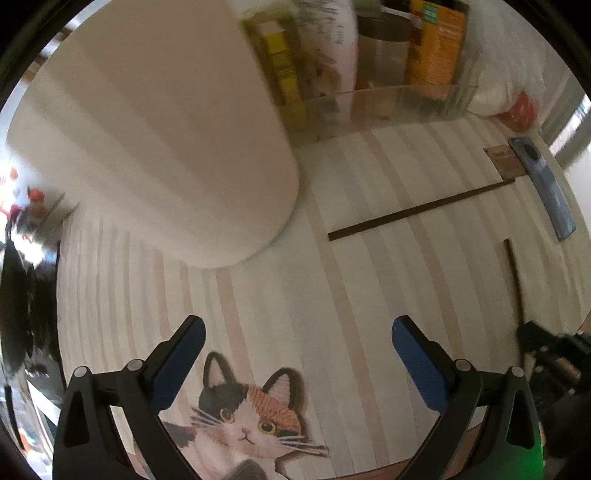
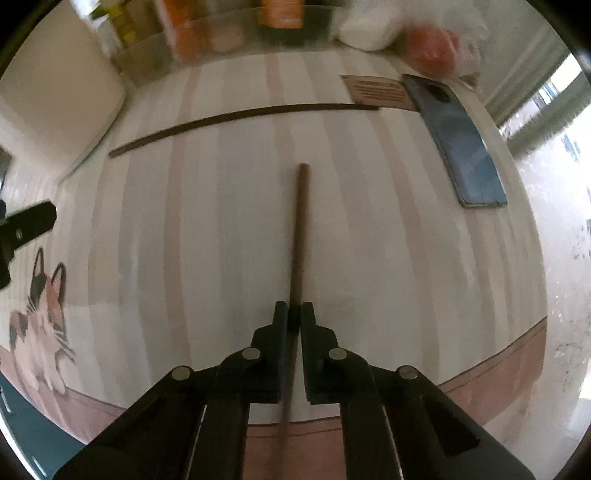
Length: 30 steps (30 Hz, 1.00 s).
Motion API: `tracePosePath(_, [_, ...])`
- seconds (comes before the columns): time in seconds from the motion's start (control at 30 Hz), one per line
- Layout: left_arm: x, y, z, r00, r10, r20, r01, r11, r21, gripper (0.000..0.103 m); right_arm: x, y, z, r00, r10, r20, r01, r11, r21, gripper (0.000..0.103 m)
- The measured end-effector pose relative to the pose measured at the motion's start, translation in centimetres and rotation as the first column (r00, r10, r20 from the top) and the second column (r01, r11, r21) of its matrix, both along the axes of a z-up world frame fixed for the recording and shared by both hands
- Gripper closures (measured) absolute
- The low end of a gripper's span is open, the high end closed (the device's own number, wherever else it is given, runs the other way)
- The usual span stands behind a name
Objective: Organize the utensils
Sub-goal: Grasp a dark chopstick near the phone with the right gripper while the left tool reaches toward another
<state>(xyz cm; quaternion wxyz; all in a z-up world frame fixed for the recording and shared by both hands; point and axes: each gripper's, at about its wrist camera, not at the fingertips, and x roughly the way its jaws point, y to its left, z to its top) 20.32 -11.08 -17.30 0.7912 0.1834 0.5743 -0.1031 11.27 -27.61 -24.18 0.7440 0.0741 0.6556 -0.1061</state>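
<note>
My right gripper [image 2: 294, 314] is shut on a dark brown chopstick [image 2: 300, 229] that points straight ahead along the fingers over the striped table mat [image 2: 221, 221]. The same chopstick [image 1: 515, 280] shows at the right of the left wrist view, with the right gripper [image 1: 532, 338] at its near end. A second chopstick [image 2: 240, 118] lies flat across the mat farther back; it also shows in the left wrist view [image 1: 417, 212]. My left gripper [image 1: 297, 350] is open and empty above the mat, close to a large white cylindrical container [image 1: 166, 147].
A phone [image 2: 458, 144] and a brown card [image 2: 380, 92] lie at the back right. A clear tray [image 1: 388, 103] holds boxes and jars at the back. A cat picture [image 1: 251, 413] is printed at the mat's near edge. A white bag [image 2: 369, 29] sits behind.
</note>
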Motion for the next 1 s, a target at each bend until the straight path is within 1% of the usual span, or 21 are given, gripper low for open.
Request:
tracePosePath(0.1, [0.3,-2.3,0.0,0.996,-0.080,0.024,0.079,0.996,0.042,0.000,-0.8,-2.8,0.4,0.998,-0.058,-0.002,0.058,0.998,-0.009,0.097])
tracePosePath(0.13, [0.4,-3.3,0.0,0.993,-0.116,0.033,0.114,0.992,0.060,0.000,-0.2,-3.6,0.6,0.997,-0.081,-0.006,0.081,0.997,-0.008,0.097])
tracePosePath(0.17, [0.4,-4.7,-0.1,0.984,-0.170,0.045,0.165,0.982,0.087,0.000,-0.7,-5.1,0.6,0.993,-0.121,-0.011,0.121,0.993,-0.011,0.097])
tracePosePath(0.23, [0.5,-6.9,-0.3,0.967,-0.246,0.064,0.235,0.962,0.135,0.000,-1.2,-7.5,0.7,0.984,-0.180,-0.016,0.180,0.984,0.005,0.096])
tracePosePath(0.3, [0.6,-9.3,-0.8,0.942,-0.328,0.076,0.311,0.934,0.178,0.000,-2.0,-9.6,0.8,0.973,-0.229,-0.024,0.230,0.973,0.012,0.096])
tracePosePath(0.33, [0.8,-10.7,-1.2,0.923,-0.377,0.074,0.356,0.913,0.200,0.000,-2.2,-10.4,0.9,0.968,-0.250,-0.025,0.251,0.968,0.021,0.096])
tracePosePath(0.37, [0.9,-11.5,-1.4,0.912,-0.405,0.069,0.383,0.898,0.215,0.000,-2.5,-11.4,0.9,0.961,-0.275,-0.025,0.275,0.961,0.032,0.096])
tracePosePath(0.47, [1.6,-14.3,-3.0,0.865,-0.501,0.028,0.477,0.839,0.264,0.000,-3.1,-13.9,1.0,0.941,-0.337,-0.020,0.338,0.938,0.073,0.095])
tracePosePath(0.57, [2.3,-16.0,-3.9,0.829,-0.560,-0.009,0.541,0.796,0.270,0.000,-3.4,-14.3,1.2,0.935,-0.354,-0.021,0.354,0.931,0.093,0.094])
tracePosePath(0.63, [2.4,-17.1,-4.1,0.802,-0.597,-0.030,0.582,0.770,0.262,0.002,-3.5,-14.8,1.3,0.931,-0.366,-0.019,0.366,0.925,0.101,0.094])
tracePosePath(0.7, [2.6,-17.8,-4.3,0.784,-0.618,-0.048,0.608,0.752,0.254,0.015,-4.0,-14.8,1.4,0.925,-0.380,-0.018,0.380,0.918,0.116,0.094])
tracePosePath(0.73, [2.7,-18.1,-4.6,0.776,-0.627,-0.065,0.621,0.743,0.248,0.027,-4.4,-15.1,1.1,0.923,-0.384,-0.018,0.383,0.916,0.121,0.094])
tracePosePath(0.77, [2.7,-18.3,-4.8,0.773,-0.629,-0.082,0.628,0.739,0.244,0.033,-4.5,-15.4,1.1,0.921,-0.389,-0.018,0.388,0.913,0.129,0.094])
tracePosePath(0.8, [2.7,-18.5,-4.7,0.770,-0.632,-0.083,0.632,0.740,0.231,0.038,-4.6,-15.6,1.1,0.921,-0.390,-0.019,0.388,0.912,0.135,0.094])
tracePosePath(0.9, [2.9,-19.1,-4.5,0.764,-0.635,-0.113,0.644,0.740,0.195,0.058,-4.5,-16.0,1.3,0.923,-0.385,-0.020,0.384,0.912,0.144,0.094])
tracePosePath(0.97, [3.0,-19.5,-4.2,0.763,-0.630,-0.143,0.646,0.750,0.143,0.082,-4.8,-16.9,1.5,0.923,-0.384,-0.020,0.382,0.912,0.151,0.094])
tracePosePath(1.0, [2.9,-19.6,-4.2,0.763,-0.627,-0.157,0.645,0.754,0.121,0.088,-5.1,-17.0,1.5,0.923,-0.383,-0.020,0.382,0.911,0.154,0.094])
